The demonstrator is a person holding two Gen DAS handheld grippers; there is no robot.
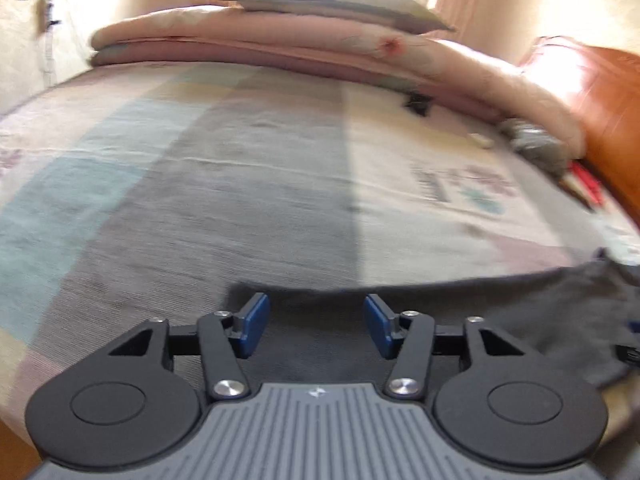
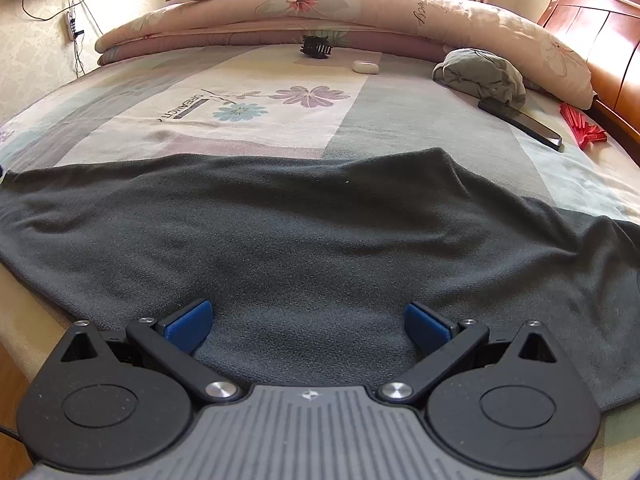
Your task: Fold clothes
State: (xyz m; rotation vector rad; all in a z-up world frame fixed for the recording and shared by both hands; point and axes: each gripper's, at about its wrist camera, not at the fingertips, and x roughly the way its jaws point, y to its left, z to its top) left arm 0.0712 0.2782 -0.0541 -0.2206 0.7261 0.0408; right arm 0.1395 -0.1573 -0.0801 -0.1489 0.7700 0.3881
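In the left wrist view, the left claw (image 1: 316, 326) is released, its blue pads (image 1: 253, 326) apart with nothing pressed between them. It hangs over the left end of the dark grey garment (image 1: 500, 312), which lies along the near edge of the bed (image 1: 200, 160).

In the right wrist view, the right claw (image 2: 308, 326) is also released, wide apart, above the dark grey garment (image 2: 320, 232) spread flat across the near edge. Near the far right corner lie a crumpled grey-green cloth (image 2: 480, 72) and a phone (image 2: 524, 126).

Both wrist views low over bed (image 2: 256, 80)
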